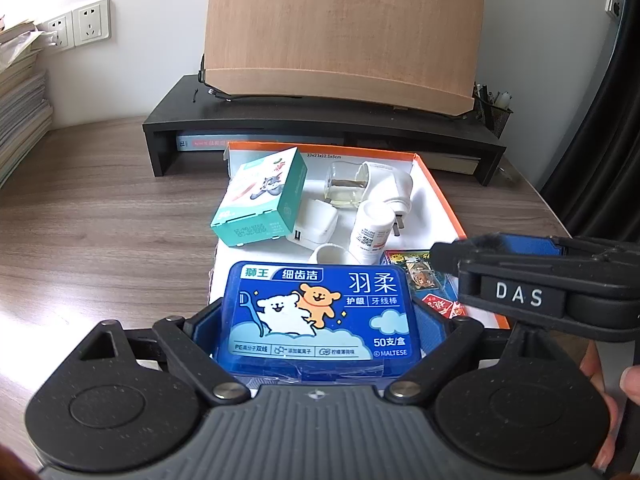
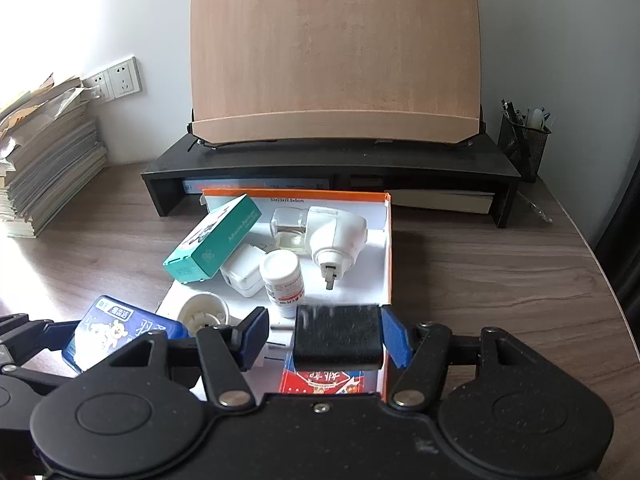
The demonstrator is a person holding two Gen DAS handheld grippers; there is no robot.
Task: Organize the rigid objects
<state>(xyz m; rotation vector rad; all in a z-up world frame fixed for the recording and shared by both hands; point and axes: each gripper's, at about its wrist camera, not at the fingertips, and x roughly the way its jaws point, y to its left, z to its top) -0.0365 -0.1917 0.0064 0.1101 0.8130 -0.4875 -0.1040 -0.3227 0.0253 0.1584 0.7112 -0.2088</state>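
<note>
Here, left wrist view: my left gripper (image 1: 316, 320) has its jaws clamped wide on the blue floss box (image 1: 318, 316), held just above the near edge of the orange-rimmed tray (image 1: 442, 196). Beyond it in the tray: teal carton (image 1: 260, 200), white charger (image 1: 314, 230), pill bottle (image 1: 368, 232), plug-in vaporizer (image 1: 384, 186). My right gripper (image 1: 532, 280) crosses in from the right, over the tray's near right corner.

Right wrist view: right gripper (image 2: 324, 340), jaws apart around a black block (image 2: 338, 336). The right pad looks close to it or touching, the left pad stands clear with a gap showing, so not gripped. The block sits over a red card pack (image 2: 320, 384) in the tray's near right corner. The floss box (image 2: 120, 332) shows low left, beside a white cap (image 2: 204, 314).

Judgement: set the floss box flat in the bare near-left patch, clear of the cap. Keep the two grippers from colliding.
</note>
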